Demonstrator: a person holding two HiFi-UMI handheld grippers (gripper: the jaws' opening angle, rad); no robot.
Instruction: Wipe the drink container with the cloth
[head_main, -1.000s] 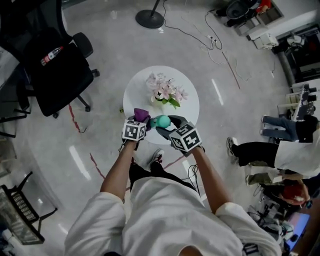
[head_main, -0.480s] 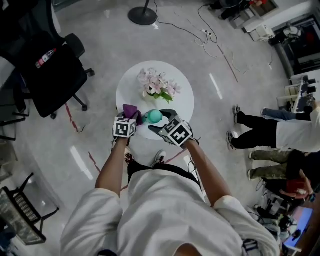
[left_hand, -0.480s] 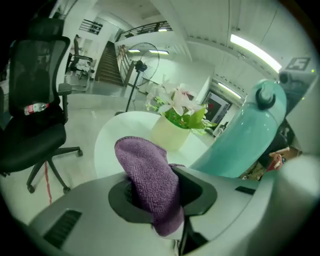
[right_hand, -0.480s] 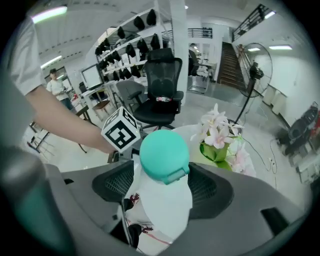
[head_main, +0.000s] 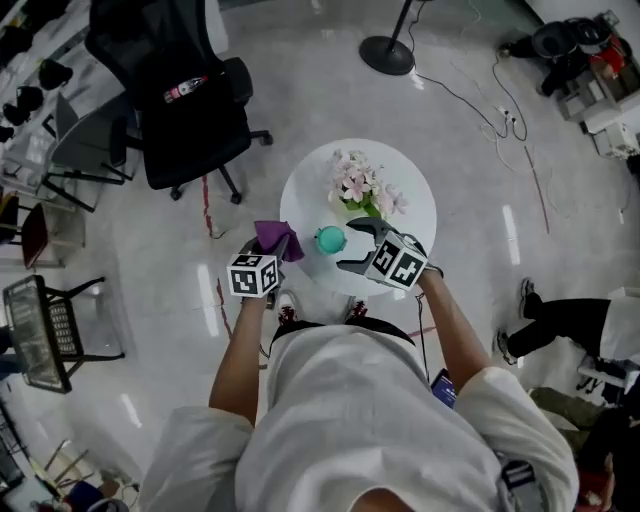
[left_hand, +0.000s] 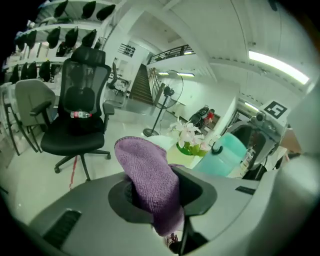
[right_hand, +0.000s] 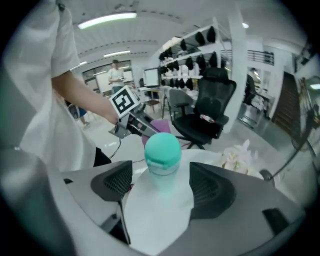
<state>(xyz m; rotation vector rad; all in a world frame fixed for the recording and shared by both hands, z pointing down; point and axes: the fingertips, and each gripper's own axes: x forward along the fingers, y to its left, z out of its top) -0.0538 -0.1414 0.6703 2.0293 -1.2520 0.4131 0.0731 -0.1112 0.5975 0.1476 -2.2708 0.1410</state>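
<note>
Your left gripper (head_main: 268, 252) is clamped on the purple cloth (left_hand: 148, 175); its folds cover the pads, and its lower end drops out of sight behind the gripper body. In the right gripper view the teal drink container (right_hand: 162, 155) washes out at its base against the white worktop (head_main: 410, 190) — only the lid and upper body read clearly. It stands upright near the flowers (head_main: 362, 185), between the jaws of your right gripper (head_main: 355, 246), which have just been opening — pads clear of its sides, cloth nearby but apart.

Flowers (head_main: 362, 185) on round table (head_main: 312, 200), black chair (head_main: 195, 120)
</note>
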